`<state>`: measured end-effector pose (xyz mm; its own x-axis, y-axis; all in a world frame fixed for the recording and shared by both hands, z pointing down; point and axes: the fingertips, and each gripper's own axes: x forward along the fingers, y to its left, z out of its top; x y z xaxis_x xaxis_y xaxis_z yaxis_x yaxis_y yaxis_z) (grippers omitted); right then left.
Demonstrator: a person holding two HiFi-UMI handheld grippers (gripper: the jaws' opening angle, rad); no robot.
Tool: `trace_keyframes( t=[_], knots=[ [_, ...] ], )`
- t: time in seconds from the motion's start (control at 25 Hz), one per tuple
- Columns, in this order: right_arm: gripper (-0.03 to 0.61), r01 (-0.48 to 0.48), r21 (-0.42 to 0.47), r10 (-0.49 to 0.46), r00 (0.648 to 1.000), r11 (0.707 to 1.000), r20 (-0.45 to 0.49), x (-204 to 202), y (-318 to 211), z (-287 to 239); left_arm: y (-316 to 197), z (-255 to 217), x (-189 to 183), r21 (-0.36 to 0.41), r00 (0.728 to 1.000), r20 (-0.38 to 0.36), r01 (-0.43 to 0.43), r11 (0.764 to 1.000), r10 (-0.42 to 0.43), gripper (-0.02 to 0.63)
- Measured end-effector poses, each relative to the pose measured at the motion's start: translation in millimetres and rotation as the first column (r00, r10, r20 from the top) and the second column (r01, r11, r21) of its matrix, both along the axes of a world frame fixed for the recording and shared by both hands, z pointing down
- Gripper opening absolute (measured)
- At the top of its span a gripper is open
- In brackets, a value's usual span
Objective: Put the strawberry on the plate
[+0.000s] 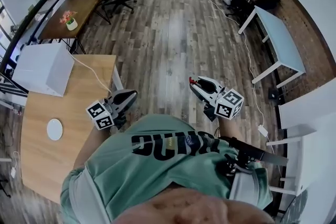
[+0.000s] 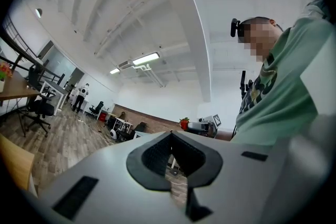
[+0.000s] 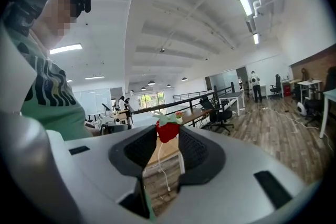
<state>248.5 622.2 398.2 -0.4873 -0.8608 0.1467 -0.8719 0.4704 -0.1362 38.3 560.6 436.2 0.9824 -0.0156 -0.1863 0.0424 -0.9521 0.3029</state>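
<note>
Item: 1 strawberry, red with a green cap, pinched at the tips of the right gripper, whose jaws are closed on it from both sides. It is held in mid-air at the centre of the head view, well apart from the target. Target: 1 white plate, lower left of the head view, on a wooden table near a white box. Left gripper: jaws drawn together at the tips, nothing between them. Handling note: the step appears to be carriage. Hold the pinch steady, swing toward the lower left, lower over the plate's middle, and part the jaws only when the fruit is just above it, as it would likely roll.
</note>
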Motion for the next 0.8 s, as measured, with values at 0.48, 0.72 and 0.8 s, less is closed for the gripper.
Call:
trace_keyframes(
  t=[0.48, 0.72, 0.8],
  knots=[
    [0.137, 0.126, 0.013, -0.127, 0.991, 0.992, 0.038, 97.6, -115.9, 19.7, -91.7, 9.7, 101.4, 0.021, 0.996, 0.032, 0.082, 0.996, -0.083, 0.005],
    [0.137, 0.275, 0.026, -0.276, 0.961, 0.961, 0.029, 191.3, -184.7, 9.0, -130.5, -5.3, 194.3, 0.0, 0.978, 0.02, 0.206, 0.978, -0.206, 0.005],
    [0.137, 0.305, 0.036, -0.307, 0.951, 0.952, 0.043, 219.4, -206.7, 10.2, -150.4, -5.1, 218.6, -0.034, 0.967, 0.005, 0.255, 0.966, -0.255, 0.005]
  ],
)
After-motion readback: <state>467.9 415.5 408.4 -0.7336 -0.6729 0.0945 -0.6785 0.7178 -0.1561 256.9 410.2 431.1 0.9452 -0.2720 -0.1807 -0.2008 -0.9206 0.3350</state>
